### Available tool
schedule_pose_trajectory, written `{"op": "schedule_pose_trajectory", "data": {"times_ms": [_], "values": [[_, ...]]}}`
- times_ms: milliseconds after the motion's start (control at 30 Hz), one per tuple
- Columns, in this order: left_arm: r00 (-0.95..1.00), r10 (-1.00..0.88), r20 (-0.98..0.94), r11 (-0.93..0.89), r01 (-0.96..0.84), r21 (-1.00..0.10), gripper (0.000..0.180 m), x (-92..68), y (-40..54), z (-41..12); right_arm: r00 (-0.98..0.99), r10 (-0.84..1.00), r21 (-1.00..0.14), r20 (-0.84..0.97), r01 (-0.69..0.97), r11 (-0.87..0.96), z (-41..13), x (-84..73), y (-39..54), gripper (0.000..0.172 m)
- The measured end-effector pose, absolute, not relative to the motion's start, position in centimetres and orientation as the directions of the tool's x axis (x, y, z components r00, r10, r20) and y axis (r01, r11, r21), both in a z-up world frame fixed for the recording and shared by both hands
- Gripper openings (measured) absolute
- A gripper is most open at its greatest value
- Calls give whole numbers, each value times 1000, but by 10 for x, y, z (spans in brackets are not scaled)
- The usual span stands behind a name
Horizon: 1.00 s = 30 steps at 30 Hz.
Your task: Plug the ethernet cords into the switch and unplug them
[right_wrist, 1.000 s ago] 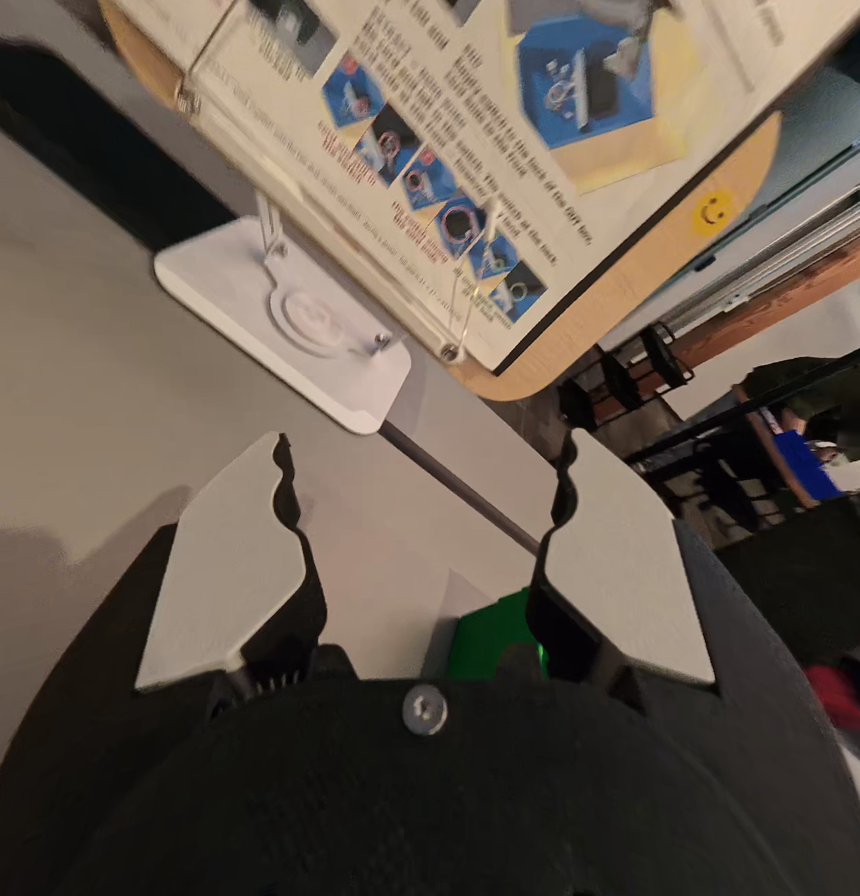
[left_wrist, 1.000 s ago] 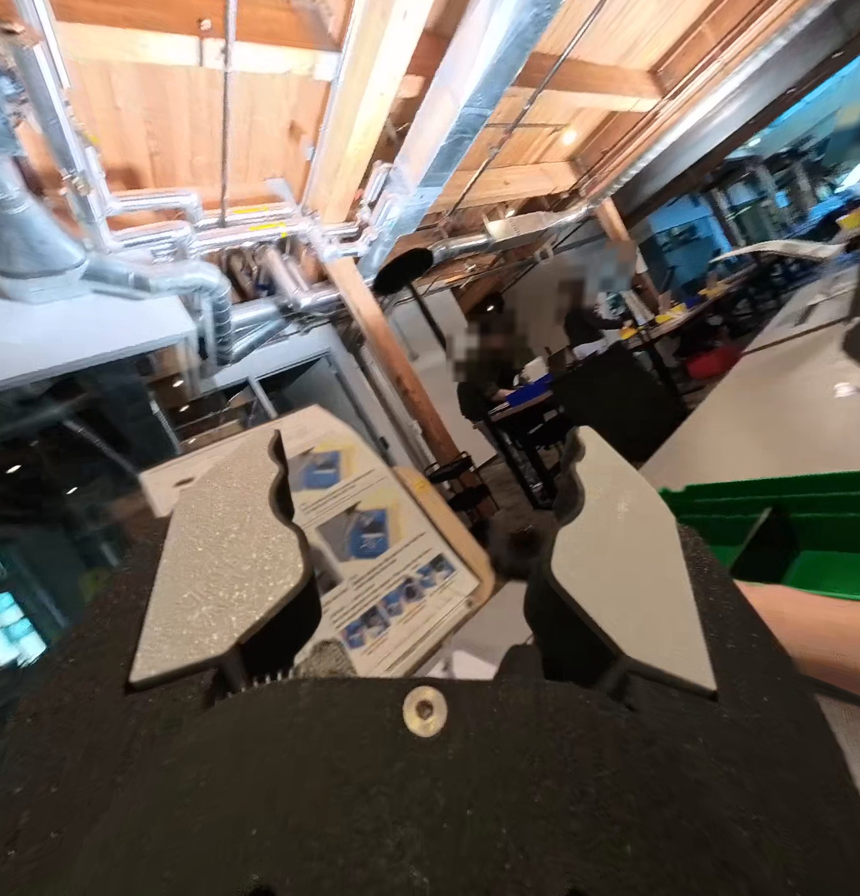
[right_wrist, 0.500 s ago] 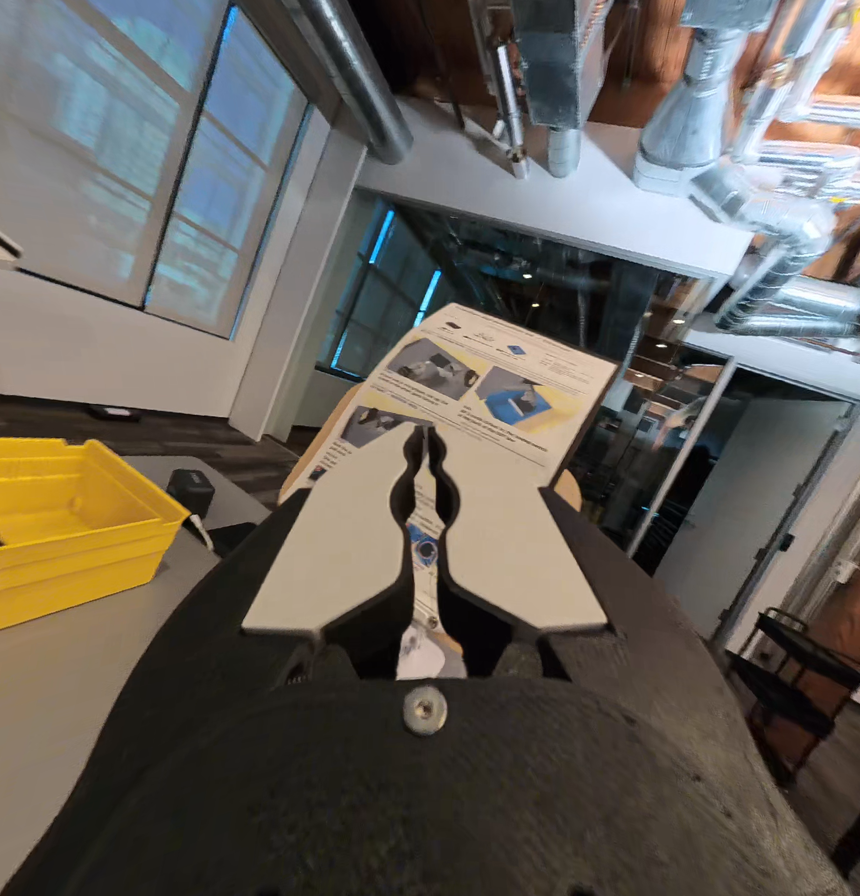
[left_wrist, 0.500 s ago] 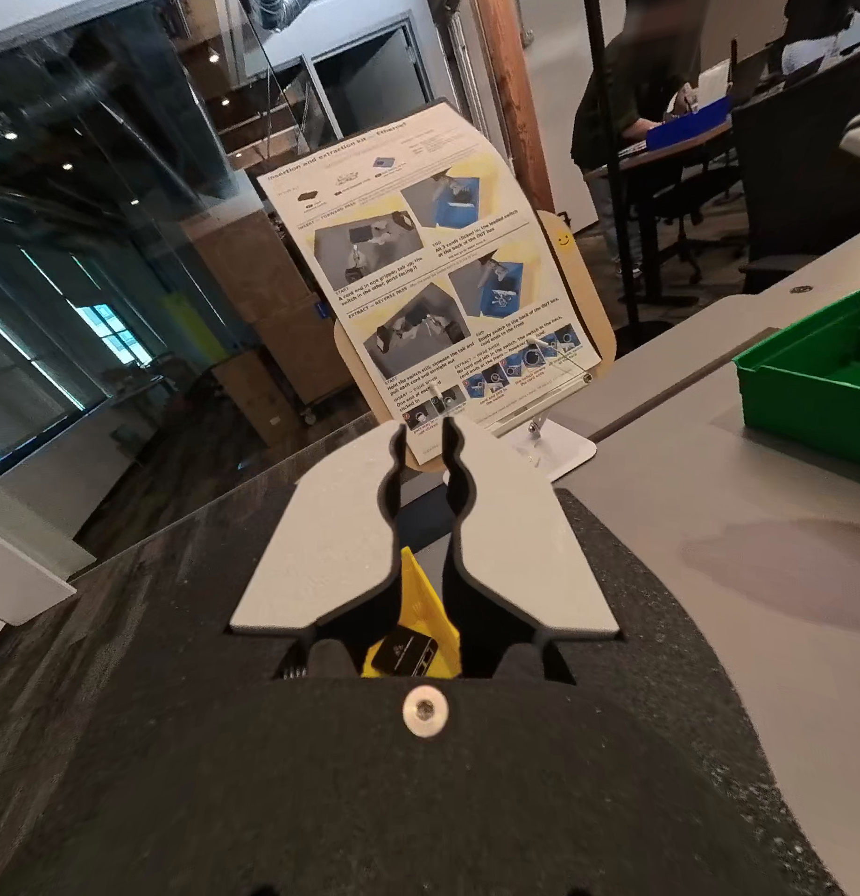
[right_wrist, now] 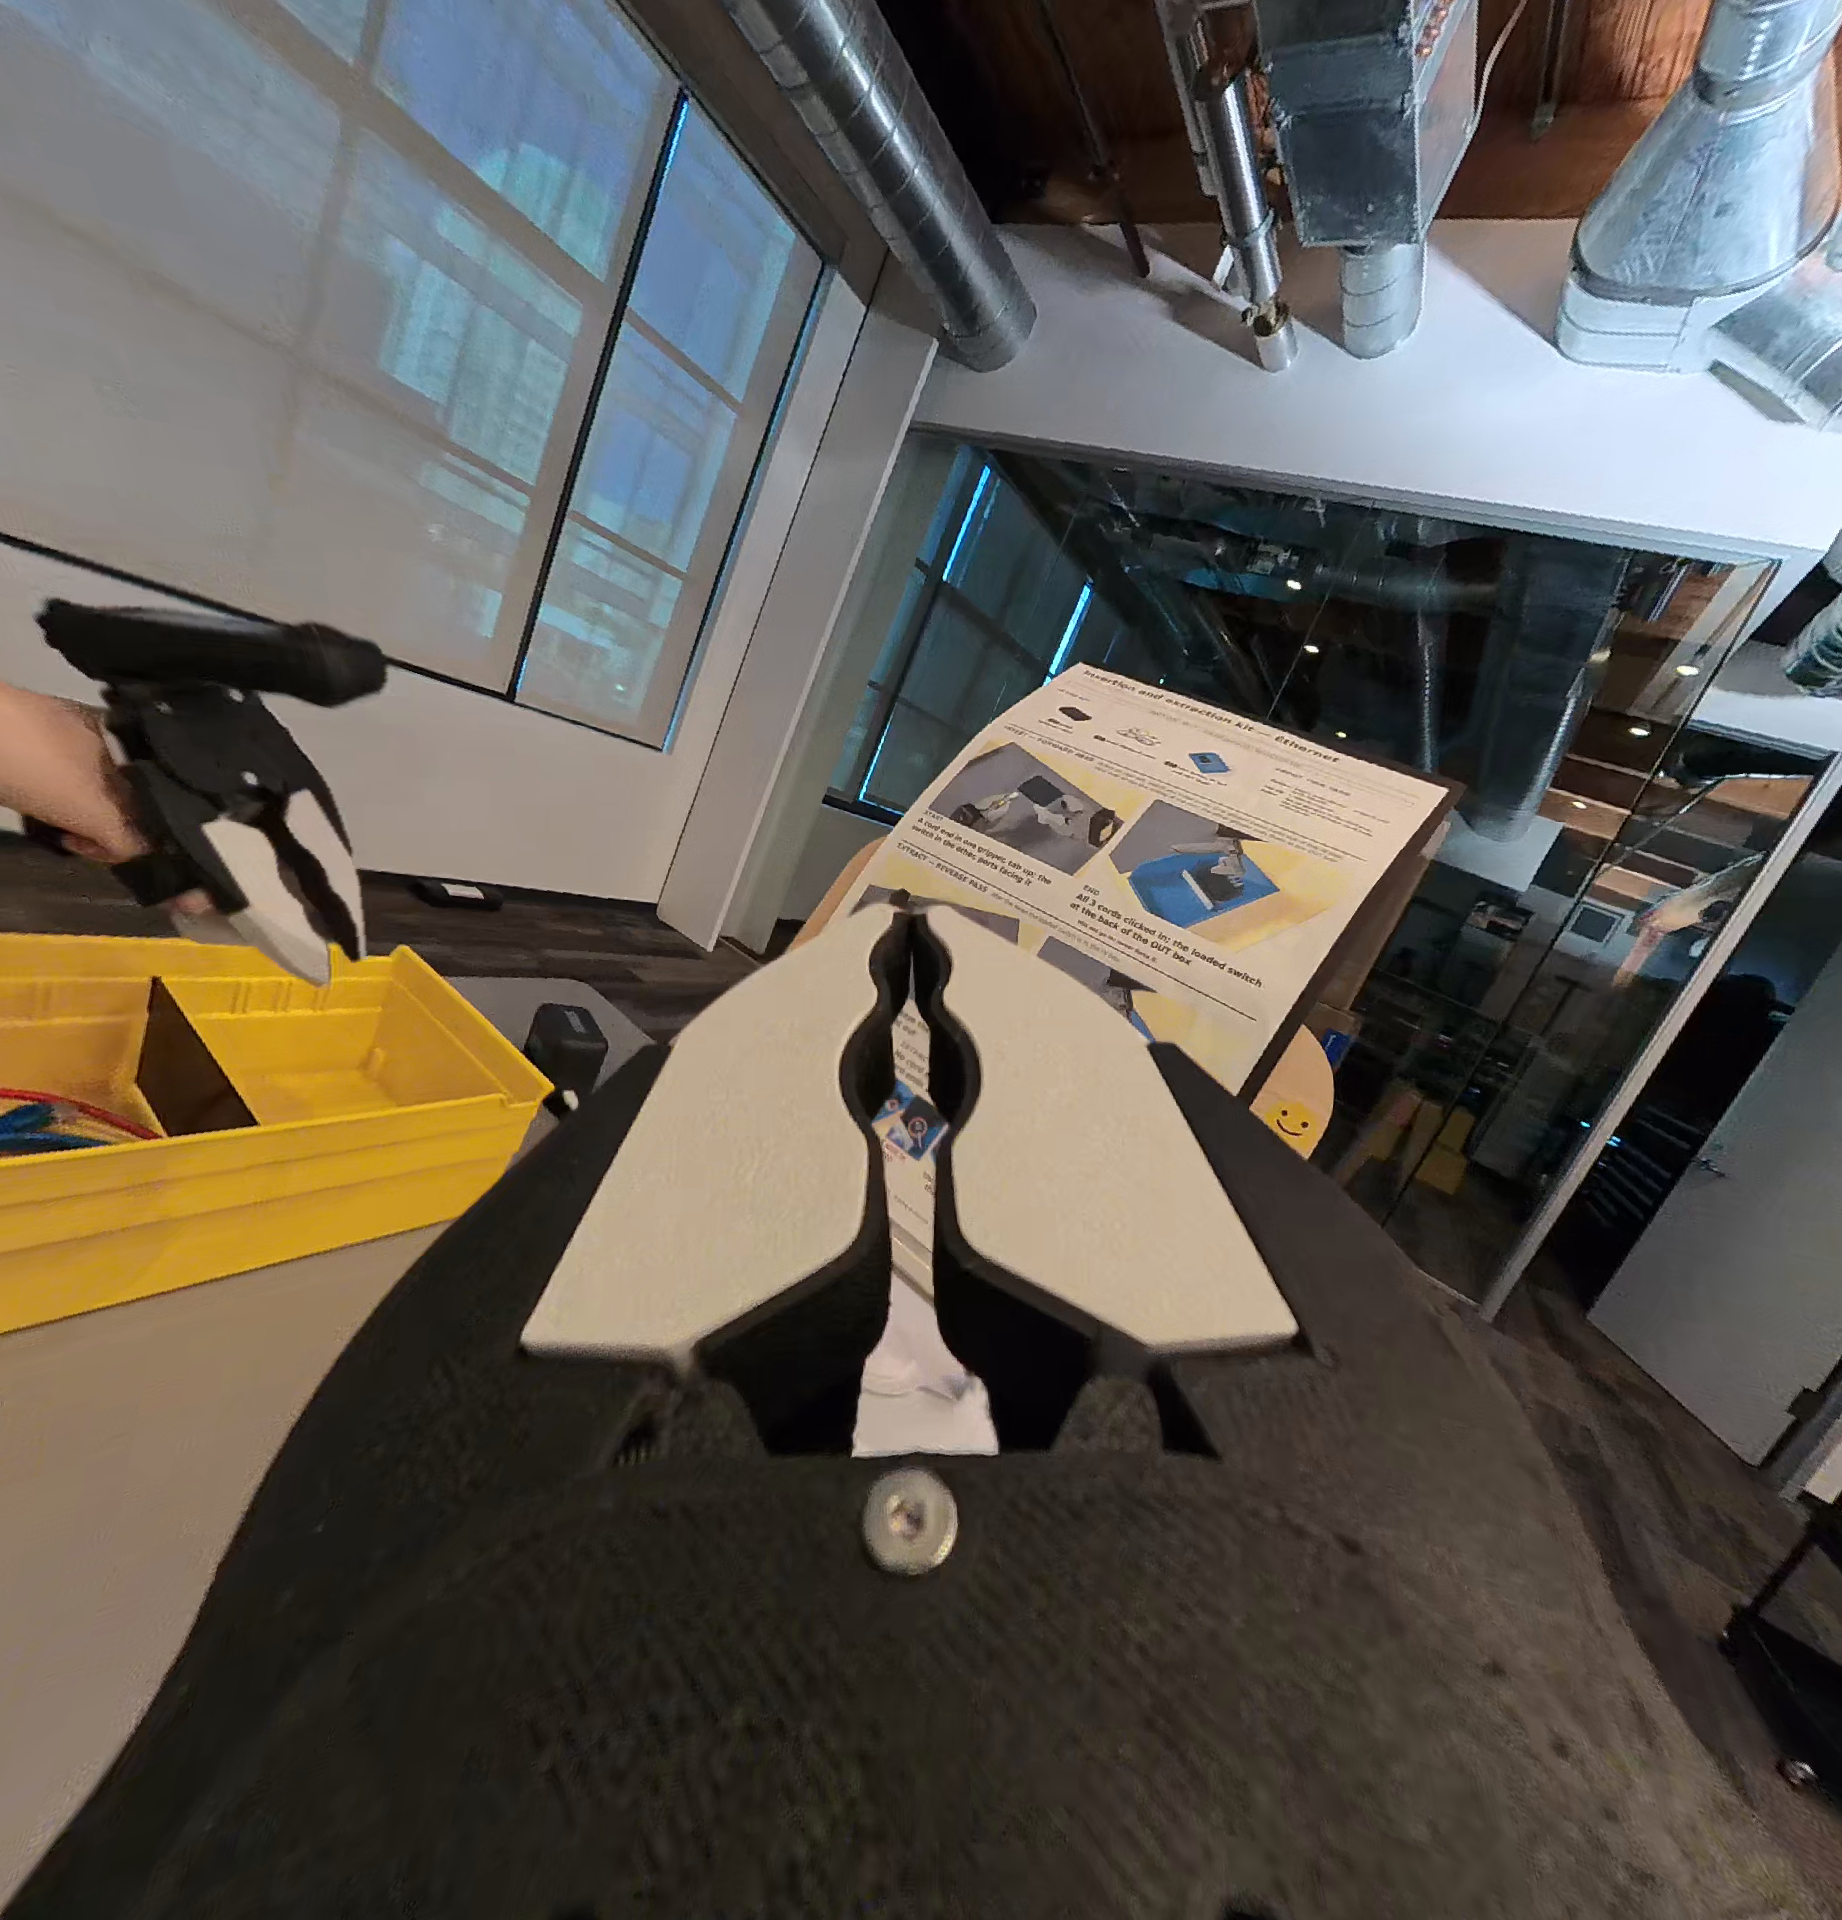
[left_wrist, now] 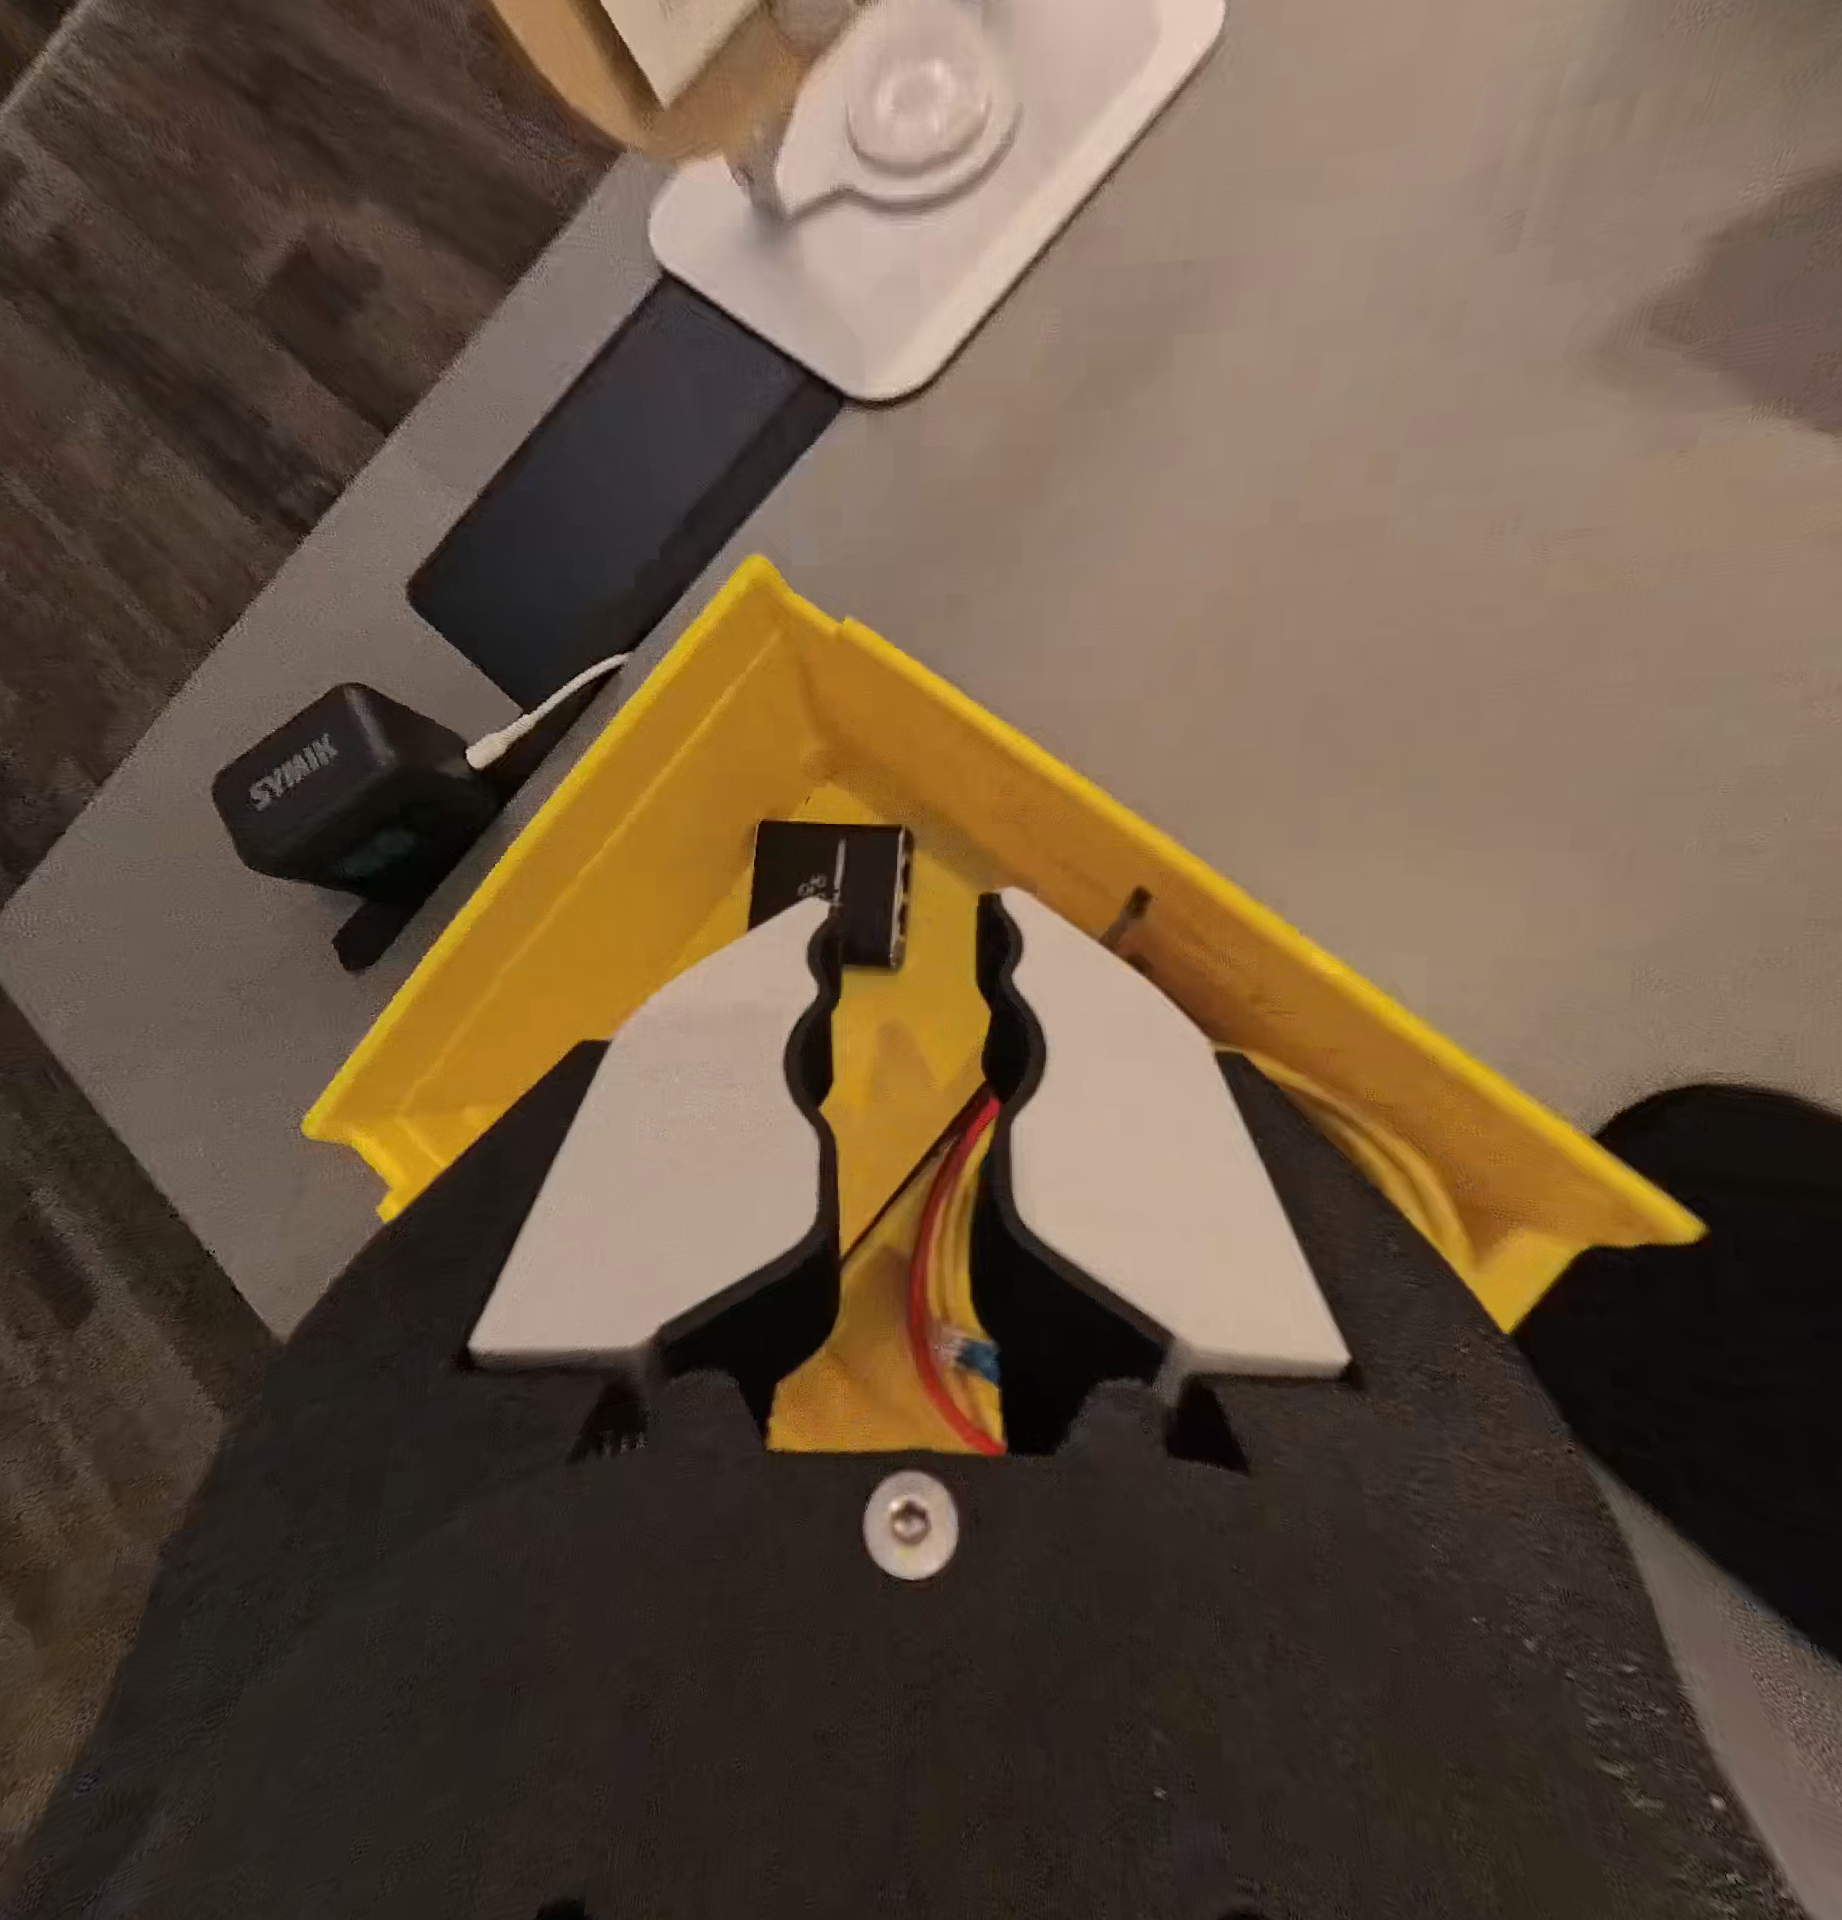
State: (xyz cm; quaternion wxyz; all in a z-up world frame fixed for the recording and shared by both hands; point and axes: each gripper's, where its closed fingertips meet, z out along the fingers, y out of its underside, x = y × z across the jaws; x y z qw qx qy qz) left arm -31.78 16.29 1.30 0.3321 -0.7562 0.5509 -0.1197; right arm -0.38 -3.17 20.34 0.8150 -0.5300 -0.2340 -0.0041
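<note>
In the left wrist view my left gripper [left_wrist: 901, 914] points down into a yellow bin [left_wrist: 605, 894]. Its jaws stand a little apart with nothing between the pads. A small black switch [left_wrist: 844, 883] lies in the bin's far corner, just beyond and partly under the left fingertip [left_wrist: 782, 935]. A red cord [left_wrist: 948, 1195] and yellow cords lie in the bin below the jaws. In the right wrist view my right gripper [right_wrist: 912, 920] is shut and empty, held above the table. The left gripper also shows in that view [right_wrist: 309, 935], above the yellow bin [right_wrist: 273, 1153].
A printed instruction sheet [right_wrist: 1156, 862] stands on a white base [left_wrist: 927, 197] behind the bin. A black flat device [left_wrist: 626, 499] and a black charger [left_wrist: 345, 790] with a white cable lie beside the bin at the table's edge. A dark divider [right_wrist: 190, 1070] splits the bin. Tip to tip, the grippers are about 40 cm apart. The black charger [left_wrist: 345, 790] is about 25 cm from my left fingertips.
Both grippers went from wide open to nearly shut on air. My left gripper swung down over the yellow bin and its jaws parted a little again. The right stayed shut, facing the sheet.
</note>
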Motion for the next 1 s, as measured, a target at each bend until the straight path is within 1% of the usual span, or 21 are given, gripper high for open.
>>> {"op": "schedule_pose_trajectory", "data": {"times_ms": [33, 67, 100, 133, 167, 200, 267, 300, 400, 433, 533, 600, 667, 833, 900, 1000], "values": [[293, -932, -213, -120, -804, -582, 34, -319, 170, -2, 889, 239, -863, 390, 262, 432, 202, -2, -31, 1], [206, -946, -252, -44, -849, -527, 38, -321, 175, -16, 888, 238, -862, 394, 267, 430, 201, -1, -30, 1], [135, -938, -319, 28, -888, -459, 38, -326, 185, -28, 886, 241, -862, 396, 269, 429, 200, -1, -29, 1], [87, -925, -371, 72, -916, -394, 41, -332, 197, -38, 887, 241, -865, 394, 269, 423, 198, 1, -27, 1], [79, -926, -369, 63, -931, -359, 52, -334, 205, -48, 889, 236, -869, 393, 275, 413, 196, 3, -24, 1], [112, -939, -324, 9, -937, -349, 59, -333, 212, -57, 889, 223, -869, 400, 291, 401, 193, 5, -21, 1], [135, -967, -218, -56, -940, -336, 63, -325, 216, -74, 888, 177, -863, 424, 337, 377, 188, 11, -13, 1], [124, -969, -215, -45, -940, -338, 62, -321, 220, -80, 886, 163, -861, 435, 355, 364, 185, 13, -10, 1], [21, -968, -250, 64, -944, -325, 55, -314, 226, -97, 888, 141, -865, 438, 374, 336, 178, 21, -1, 2], [0, -969, -248, 80, -946, -313, 59, -314, 227, -103, 889, 141, -867, 436, 374, 329, 177, 22, 1, 2], [30, -985, -168, 12, -970, -242, 90, -321, 231, -123, 889, 127, -869, 440, 386, 310, 173, 28, 5, 2], [44, -992, -118, -19, -979, -204, 89, -324, 231, -132, 885, 112, -865, 452, 403, 300, 171, 31, 8, 2], [20, -992, -126, 6, -980, -200, 82, -323, 233, -137, 883, 110, -864, 455, 409, 293, 169, 32, 9, 2], [-4, -991, -136, 28, -984, -178, 74, -324, 235, -147, 879, 110, -861, 465, 420, 287, 167, 31, 11, 2], [-8, -992, -128, 32, -982, -186, 70, -323, 234, -147, 872, 112, -854, 477, 430, 292, 167, 30, 11, 2], [-26, -991, -132, 50, -982, -181, 69, -324, 233, -147, 867, 115, -849, 486, 437, 296, 167, 28, 10, 2]]}}
